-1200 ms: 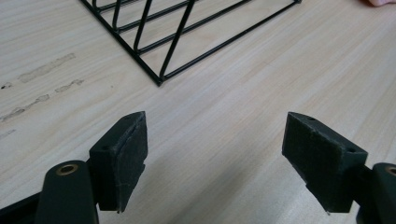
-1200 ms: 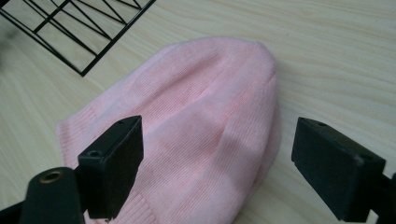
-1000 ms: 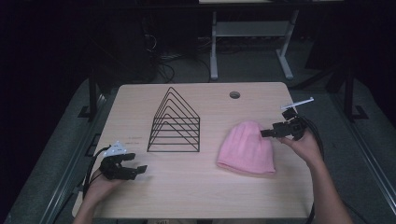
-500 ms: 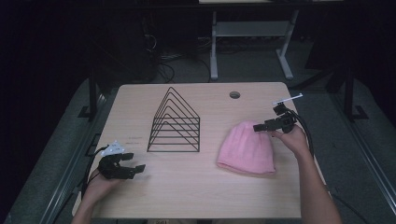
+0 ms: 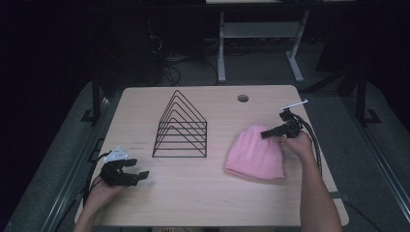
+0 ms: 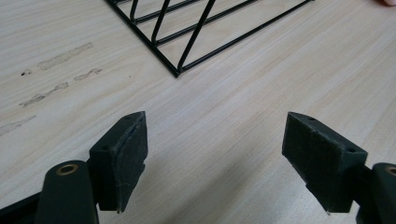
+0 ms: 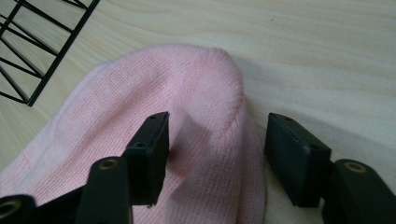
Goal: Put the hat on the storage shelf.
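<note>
now the right claw (image 7: 215, 154) is spread wide, its jaws straddling the rounded top of the pink beanie (image 5: 255, 153) on the table (image 5: 193, 203). left claw (image 6: 212, 161) gapes empty over bare wood, the black wire rack (image 5: 182, 126) just ahead holding nothing.

Lab or recording-studio type room, dark. Pale wood desk (image 5: 193, 203) with cable hole (image 5: 243, 98) sits mid-frame on grey floor. Top of frame: white metal table legs (image 5: 221, 48), tangled cables (image 5: 169, 67) on the floor. Black stand struts at left and right edges.
</note>
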Available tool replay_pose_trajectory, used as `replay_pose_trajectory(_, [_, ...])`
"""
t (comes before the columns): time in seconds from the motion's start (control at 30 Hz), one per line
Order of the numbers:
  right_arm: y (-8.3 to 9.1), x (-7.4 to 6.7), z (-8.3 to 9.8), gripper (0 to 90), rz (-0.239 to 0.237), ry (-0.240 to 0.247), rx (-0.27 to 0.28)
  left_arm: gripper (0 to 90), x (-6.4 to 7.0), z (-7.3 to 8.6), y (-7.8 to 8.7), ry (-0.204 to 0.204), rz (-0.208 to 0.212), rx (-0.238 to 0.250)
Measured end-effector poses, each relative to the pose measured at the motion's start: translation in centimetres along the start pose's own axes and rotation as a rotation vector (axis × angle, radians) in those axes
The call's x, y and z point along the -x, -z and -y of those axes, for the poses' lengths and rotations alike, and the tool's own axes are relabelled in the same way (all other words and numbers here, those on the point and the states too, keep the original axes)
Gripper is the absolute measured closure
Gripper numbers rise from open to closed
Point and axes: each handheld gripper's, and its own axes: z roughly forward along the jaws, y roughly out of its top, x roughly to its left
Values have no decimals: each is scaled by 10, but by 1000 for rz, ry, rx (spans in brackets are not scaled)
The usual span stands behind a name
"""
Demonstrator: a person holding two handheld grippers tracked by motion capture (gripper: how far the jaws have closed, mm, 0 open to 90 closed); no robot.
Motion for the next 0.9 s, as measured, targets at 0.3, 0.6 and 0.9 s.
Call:
replay_pose_trajectory(0.3, [-6, 5, 3, 514, -41, -17, -15, 223, 1, 0, -1, 8, 11, 0])
replay_pose_trajectory(0.6, [-5, 5, 4, 718, -72, -10, -21, 223, 0, 1, -1, 1, 7, -18])
replay_pose_trajectory(0.9, [9, -4, 3, 768, -96, 10, 8, 224, 0, 2, -1, 14, 11, -2])
